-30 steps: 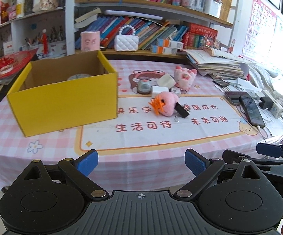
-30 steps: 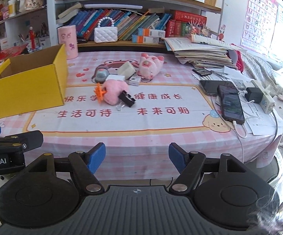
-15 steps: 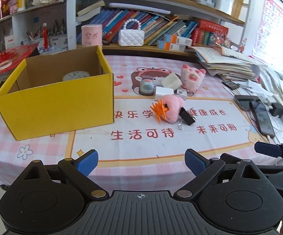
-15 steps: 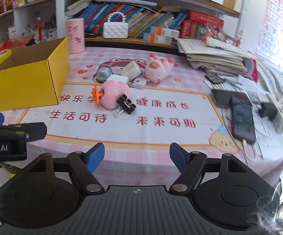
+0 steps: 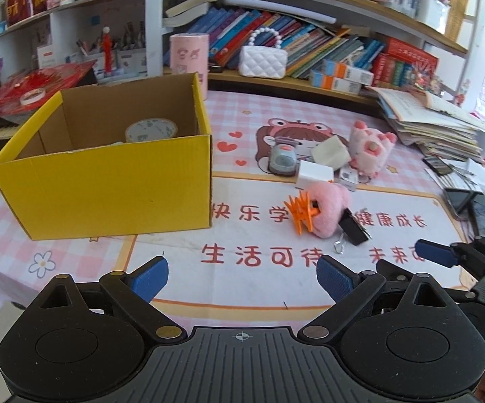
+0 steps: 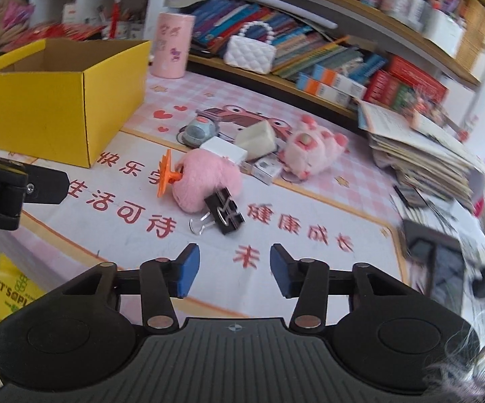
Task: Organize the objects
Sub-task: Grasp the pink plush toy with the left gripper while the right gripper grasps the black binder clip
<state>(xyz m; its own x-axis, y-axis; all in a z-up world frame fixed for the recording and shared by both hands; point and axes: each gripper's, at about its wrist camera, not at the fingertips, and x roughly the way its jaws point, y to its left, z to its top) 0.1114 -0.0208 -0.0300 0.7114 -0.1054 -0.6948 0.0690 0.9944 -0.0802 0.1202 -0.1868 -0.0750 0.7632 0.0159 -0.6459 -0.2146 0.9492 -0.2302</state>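
A yellow cardboard box (image 5: 118,181) stands open at the left with a roll of tape (image 5: 151,130) inside; it also shows in the right wrist view (image 6: 57,100). On the mat lie a pink fuzzy toy (image 6: 209,181) with an orange spiky piece (image 6: 166,176), a black binder clip (image 6: 225,213), a pink plush pig (image 6: 313,149), a grey-blue gadget (image 6: 198,131) and white blocks (image 6: 224,147). My left gripper (image 5: 242,277) is open and empty above the mat's front edge. My right gripper (image 6: 230,268) is open and empty, just short of the binder clip.
Bookshelves with books, a white purse (image 5: 262,62) and a pink cup (image 5: 188,53) stand behind the table. Stacked papers (image 5: 434,124) and phones (image 5: 471,205) lie at the right. The checked tablecloth's front edge (image 5: 57,288) is close below the grippers.
Both grippers have moved forward over the table toward the toys. The right gripper's jaws have narrowed and it has swung closer to the binder clip.
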